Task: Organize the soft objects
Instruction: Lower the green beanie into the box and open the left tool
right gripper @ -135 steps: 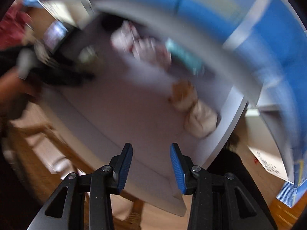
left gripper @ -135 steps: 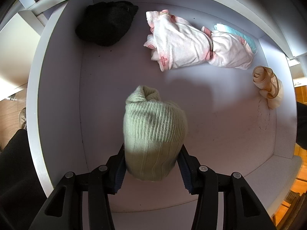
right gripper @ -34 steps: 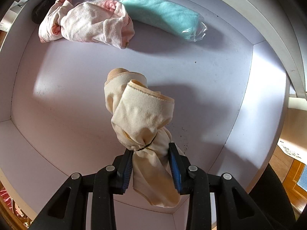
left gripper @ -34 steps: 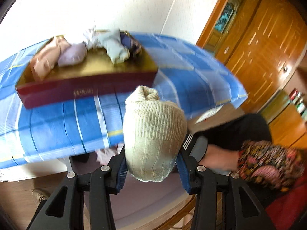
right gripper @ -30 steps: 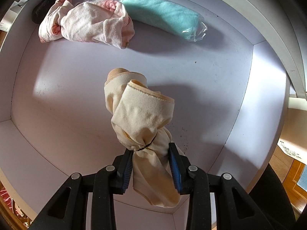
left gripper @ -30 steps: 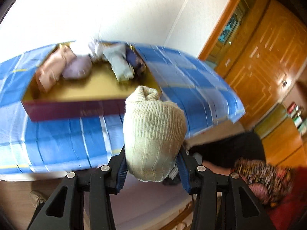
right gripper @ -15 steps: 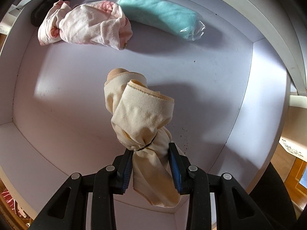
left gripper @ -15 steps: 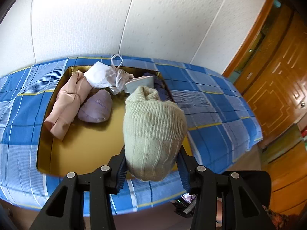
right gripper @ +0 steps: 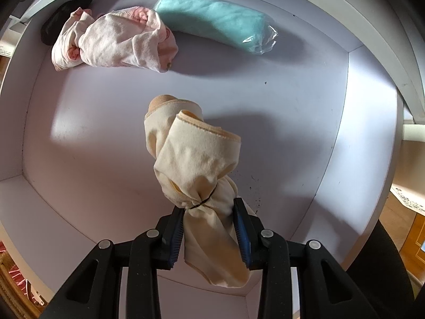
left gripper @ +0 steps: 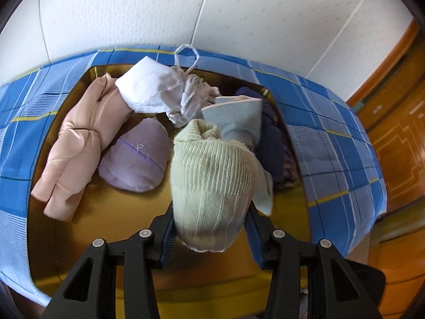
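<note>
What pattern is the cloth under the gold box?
Blue plaid cloth with white and yellow lines, clearest in the left wrist view.

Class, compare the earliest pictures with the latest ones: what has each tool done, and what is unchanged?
The left tool carried the green knit hat out of the white bin and now holds it over the gold tray on the blue checked cloth. The right tool, empty earlier, has gripped the cream cloth bundle. The pink-white garment is unchanged.
</note>
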The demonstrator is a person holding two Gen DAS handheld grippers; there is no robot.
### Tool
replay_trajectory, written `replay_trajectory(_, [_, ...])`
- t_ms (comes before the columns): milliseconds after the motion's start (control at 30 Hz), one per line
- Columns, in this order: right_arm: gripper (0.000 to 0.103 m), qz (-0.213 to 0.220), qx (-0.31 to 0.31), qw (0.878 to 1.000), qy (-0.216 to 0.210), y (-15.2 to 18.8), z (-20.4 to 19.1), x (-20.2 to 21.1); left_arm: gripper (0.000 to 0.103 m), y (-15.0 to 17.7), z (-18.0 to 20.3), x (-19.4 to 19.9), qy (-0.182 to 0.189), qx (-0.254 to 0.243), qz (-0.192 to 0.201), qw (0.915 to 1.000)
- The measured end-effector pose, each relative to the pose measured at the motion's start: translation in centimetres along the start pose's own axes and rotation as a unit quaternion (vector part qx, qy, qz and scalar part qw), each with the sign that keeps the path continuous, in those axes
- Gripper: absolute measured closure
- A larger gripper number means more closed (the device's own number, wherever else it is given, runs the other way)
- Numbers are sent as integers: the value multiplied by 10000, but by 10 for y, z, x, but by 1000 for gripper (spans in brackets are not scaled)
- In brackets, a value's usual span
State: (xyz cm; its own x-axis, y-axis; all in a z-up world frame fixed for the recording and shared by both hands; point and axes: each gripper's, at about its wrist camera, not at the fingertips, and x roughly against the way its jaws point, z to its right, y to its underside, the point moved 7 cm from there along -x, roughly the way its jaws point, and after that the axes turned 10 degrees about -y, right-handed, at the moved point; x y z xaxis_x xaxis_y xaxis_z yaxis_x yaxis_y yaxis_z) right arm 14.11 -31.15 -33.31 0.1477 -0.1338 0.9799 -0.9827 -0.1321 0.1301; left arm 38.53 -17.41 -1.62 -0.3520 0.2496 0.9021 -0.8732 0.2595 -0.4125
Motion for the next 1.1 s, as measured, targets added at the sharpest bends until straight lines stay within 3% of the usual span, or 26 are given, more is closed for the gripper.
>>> replay_trajectory(267, [67, -2, -28, 10000, -51, -1, 3, -1, 56, -2, 0, -30, -426, -74, -398, 9983])
replay_trajectory(433, [67, -5, -25, 10000, -56, -1, 4, 0, 55, -4, -3, -36, -441, 85, -427, 9981])
replay_trajectory(533, [67, -1, -40, 10000, -66, -1, 4, 0, 48, -3, 1, -37, -535, 7, -448, 9976])
replay_trajectory(667, [67, 0, -60, 10000, -71, -1, 4, 1, 34, -5, 2, -32, -534, -9, -301, 9981])
replay_trajectory(833, [67, -7, -67, 10000, -61, -1, 4, 0, 27, -6, -6, -16, -717, 13, -69, 9974])
replay_trajectory(1100, [67, -9, -60, 10000, -54, 0, 4, 0, 26, -1, -8, 6, -859, -310, 272, 9954])
